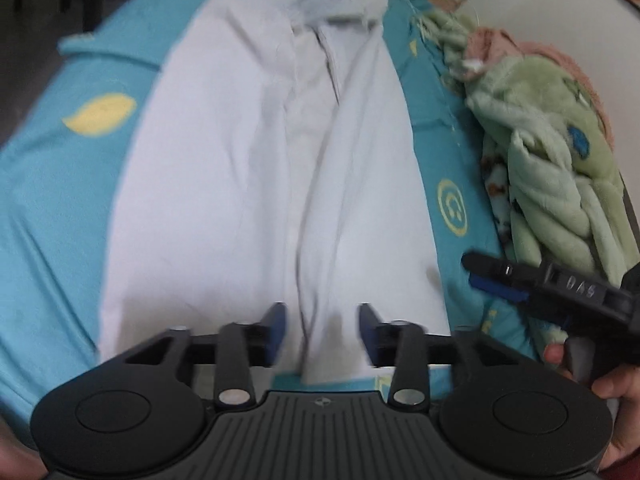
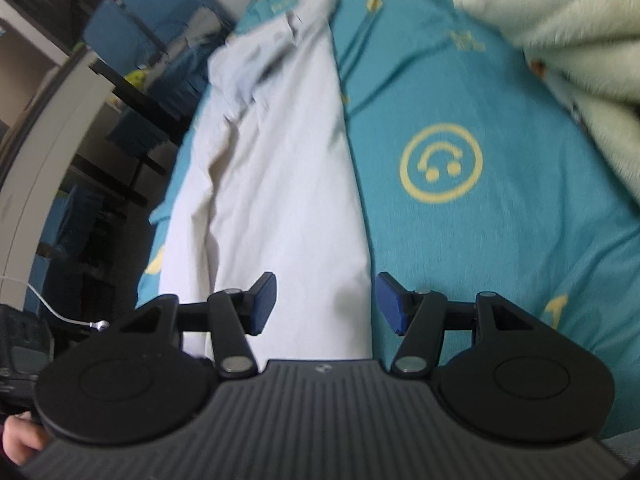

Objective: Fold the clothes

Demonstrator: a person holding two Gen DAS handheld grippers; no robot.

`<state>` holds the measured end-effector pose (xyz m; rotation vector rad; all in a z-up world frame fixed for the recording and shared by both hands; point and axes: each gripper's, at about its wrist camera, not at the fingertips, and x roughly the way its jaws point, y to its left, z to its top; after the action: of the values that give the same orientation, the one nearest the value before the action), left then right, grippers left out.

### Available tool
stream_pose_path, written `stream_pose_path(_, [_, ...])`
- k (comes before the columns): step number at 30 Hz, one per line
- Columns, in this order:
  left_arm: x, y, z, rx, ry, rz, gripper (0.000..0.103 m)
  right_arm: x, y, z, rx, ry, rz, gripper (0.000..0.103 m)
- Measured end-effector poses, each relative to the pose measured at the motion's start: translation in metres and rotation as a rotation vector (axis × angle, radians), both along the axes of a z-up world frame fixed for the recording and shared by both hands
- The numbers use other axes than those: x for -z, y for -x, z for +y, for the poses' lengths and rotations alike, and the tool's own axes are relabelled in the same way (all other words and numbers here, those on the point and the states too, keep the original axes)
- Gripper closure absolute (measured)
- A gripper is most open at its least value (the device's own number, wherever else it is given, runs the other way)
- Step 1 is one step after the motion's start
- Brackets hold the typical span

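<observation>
Both hand-held grippers gape above the white shirt's near hem.
Left hand-held gripper [image 1: 323, 330] and right hand-held gripper [image 2: 326, 303] hover over the shirt [image 1: 256, 184]; bare bedsheet [image 2: 480, 240] flanks it.

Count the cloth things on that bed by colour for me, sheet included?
White: 1, the shirt
Teal: 1, the bedsheet
Green: 1, the fluffy blanket
Pink: 1, the fabric behind the blanket
Total: 4

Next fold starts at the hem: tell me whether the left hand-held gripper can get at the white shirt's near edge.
Probably yes: the left hand-held gripper is open right above the white shirt hem, nothing between.
</observation>
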<state>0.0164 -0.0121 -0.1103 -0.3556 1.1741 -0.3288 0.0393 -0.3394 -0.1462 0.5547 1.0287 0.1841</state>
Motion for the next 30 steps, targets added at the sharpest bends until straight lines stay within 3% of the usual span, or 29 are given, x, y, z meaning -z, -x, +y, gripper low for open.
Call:
stream_pose_path(3, [-0.01, -0.01, 0.023, -0.085, -0.051, -0.041, 0.039, 0.01, -0.006, 0.001, 0.008, -0.026, 0.053, 0.045])
stream_pose_path(8, [0.001, -0.025, 0.056, -0.226, -0.187, -0.012, 0.038, 0.023, -0.012, 0.003, 0.009, -0.038, 0.125, 0.045])
stream_pose_path(15, [0.019, -0.032, 0.059, -0.245, -0.231, 0.047, 0.038, 0.029, -0.011, 0.01, -0.023, -0.022, 0.165, 0.045])
stream_pose_path(22, [0.023, -0.027, 0.054, -0.219, -0.232, 0.062, 0.039, 0.028, -0.01, 0.017, -0.064, 0.012, 0.172, 0.045])
stream_pose_path(30, [0.029, -0.023, 0.054, -0.182, -0.146, 0.105, 0.04, 0.029, -0.007, 0.02, -0.101, -0.017, 0.186, 0.046])
